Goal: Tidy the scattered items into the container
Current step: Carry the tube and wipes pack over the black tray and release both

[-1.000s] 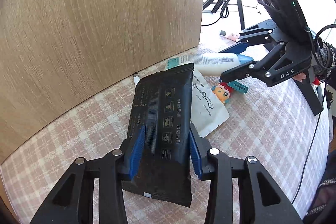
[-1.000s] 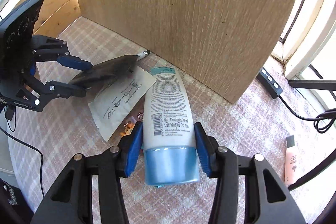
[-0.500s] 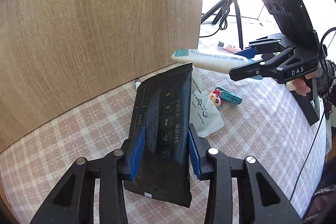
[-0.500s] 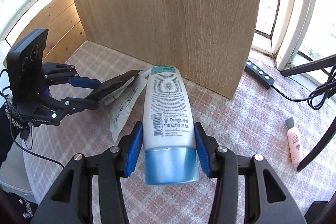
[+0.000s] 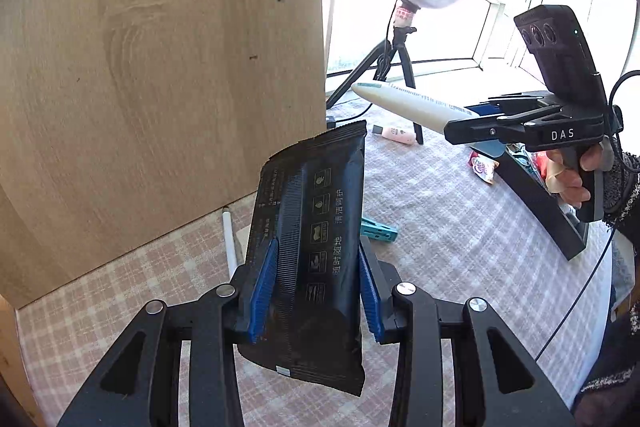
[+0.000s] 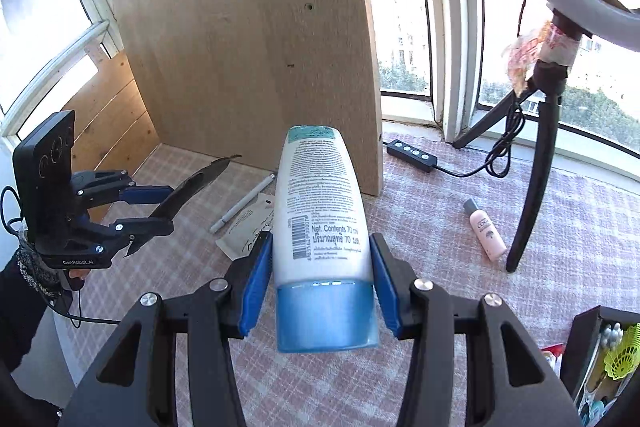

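Gripping black wipes pack (image 5: 308,259), left claw (image 5: 316,291); right claw (image 6: 320,279) clamps "70 ml" tube (image 6: 320,211).

Black wipes pack (image 5: 310,259) lifted off the checked surface (image 5: 460,227), white lotion tube (image 6: 320,211) with blue cap held aloft, small pink bottle (image 6: 486,230), white pen (image 6: 243,203) and pale sachet (image 6: 250,225) lying flat
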A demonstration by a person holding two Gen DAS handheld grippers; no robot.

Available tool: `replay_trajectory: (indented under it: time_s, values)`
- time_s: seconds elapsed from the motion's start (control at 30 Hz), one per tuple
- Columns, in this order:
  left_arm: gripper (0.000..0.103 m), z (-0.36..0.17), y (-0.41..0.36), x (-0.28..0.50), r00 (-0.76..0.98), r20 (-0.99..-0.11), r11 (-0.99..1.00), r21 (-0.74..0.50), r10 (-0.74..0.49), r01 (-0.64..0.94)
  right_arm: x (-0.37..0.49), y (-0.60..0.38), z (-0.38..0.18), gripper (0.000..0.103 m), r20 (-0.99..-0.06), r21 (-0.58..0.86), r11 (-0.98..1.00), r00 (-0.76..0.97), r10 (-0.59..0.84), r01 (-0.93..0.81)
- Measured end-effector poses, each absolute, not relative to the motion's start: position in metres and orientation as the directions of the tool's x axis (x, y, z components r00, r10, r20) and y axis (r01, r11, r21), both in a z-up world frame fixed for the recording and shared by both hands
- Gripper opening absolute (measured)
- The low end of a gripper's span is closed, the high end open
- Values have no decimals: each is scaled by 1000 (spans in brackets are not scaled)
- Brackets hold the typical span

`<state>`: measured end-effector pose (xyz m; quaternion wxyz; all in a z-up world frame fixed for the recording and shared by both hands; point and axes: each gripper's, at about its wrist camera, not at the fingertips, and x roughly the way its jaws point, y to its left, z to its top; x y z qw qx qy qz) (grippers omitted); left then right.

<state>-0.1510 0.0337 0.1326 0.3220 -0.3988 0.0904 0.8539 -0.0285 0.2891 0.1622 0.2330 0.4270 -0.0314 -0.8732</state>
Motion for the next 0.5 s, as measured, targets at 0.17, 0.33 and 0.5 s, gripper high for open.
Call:
replay_trajectory:
  time_s: [0.17,0.33,0.5]
  values:
    - [37,155,74,-136,-473,-709,-743,-106,523,-661,7,341,181,46,-722,255,-933,-592,-359,256]
    - [37,171,138,-125,-439,-678,-684,-129,590,-718,52,400,202,46,-707,258,-957,-650,-280,132]
    - [37,183,194,-110,-396,-652,-618,-142,646,-773,95,459,217,46,-696,248,-969,-694,-183,7]
